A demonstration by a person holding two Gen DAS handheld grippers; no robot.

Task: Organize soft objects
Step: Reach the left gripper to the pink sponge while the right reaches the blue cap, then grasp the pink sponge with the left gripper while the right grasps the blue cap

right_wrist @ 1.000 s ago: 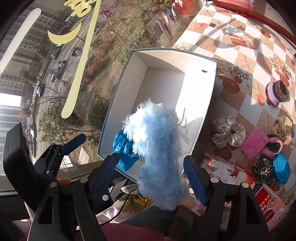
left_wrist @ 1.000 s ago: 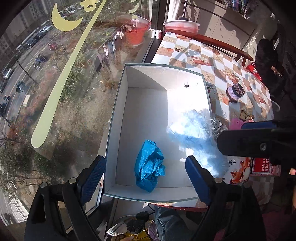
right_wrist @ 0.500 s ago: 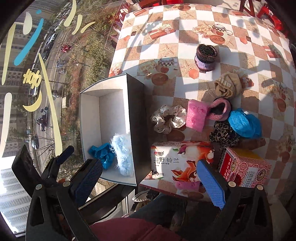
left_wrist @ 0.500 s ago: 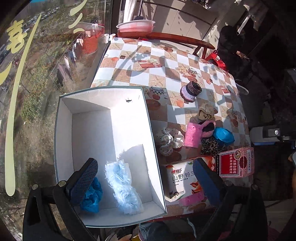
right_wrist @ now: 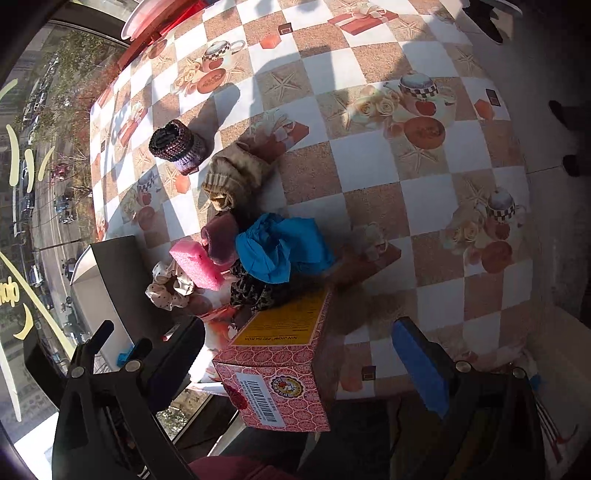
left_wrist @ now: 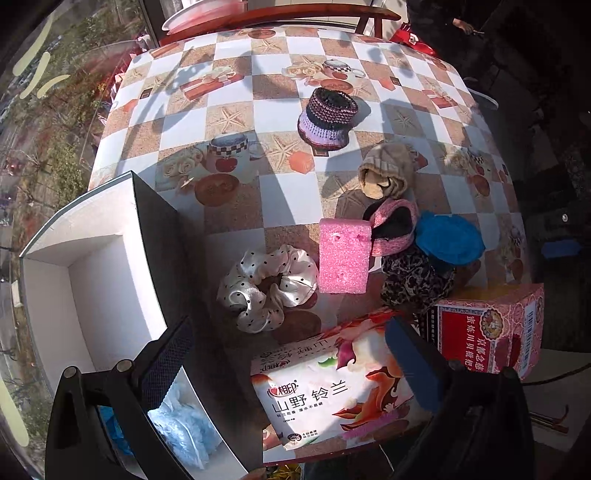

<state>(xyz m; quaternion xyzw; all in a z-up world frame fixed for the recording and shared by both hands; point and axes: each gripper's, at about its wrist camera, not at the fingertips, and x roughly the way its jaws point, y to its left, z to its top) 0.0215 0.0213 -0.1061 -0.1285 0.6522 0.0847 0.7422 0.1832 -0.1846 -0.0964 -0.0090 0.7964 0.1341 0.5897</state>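
Observation:
A white box (left_wrist: 74, 258) at the table's left edge holds a light blue fluffy piece (left_wrist: 184, 424) and a blue crumpled piece (left_wrist: 110, 424). On the table beside it lie a polka-dot scrunchie (left_wrist: 266, 288), a pink sponge (left_wrist: 343, 254), a pink knit piece (left_wrist: 391, 229), a blue crumpled piece (left_wrist: 450, 240), a leopard-print cloth (left_wrist: 413, 284), a beige knit piece (left_wrist: 386, 173) and a purple knit piece (left_wrist: 328, 118). My left gripper (left_wrist: 291, 365) hangs open and empty over a tissue pack (left_wrist: 332, 387). My right gripper (right_wrist: 299, 362) is open and empty above a red carton (right_wrist: 288, 369), just near of the blue piece (right_wrist: 280, 247).
The checkered tablecloth (right_wrist: 424, 192) stretches bare to the right of the pile. A window runs along the left past the box (right_wrist: 96, 288). A wooden chair back (left_wrist: 277, 14) and a pink basin stand at the far end. The near table edge lies under both grippers.
Both grippers swung right, from above the box to over the tissue pack and red carton. The fluffy blue piece left the right gripper and now lies in the box.

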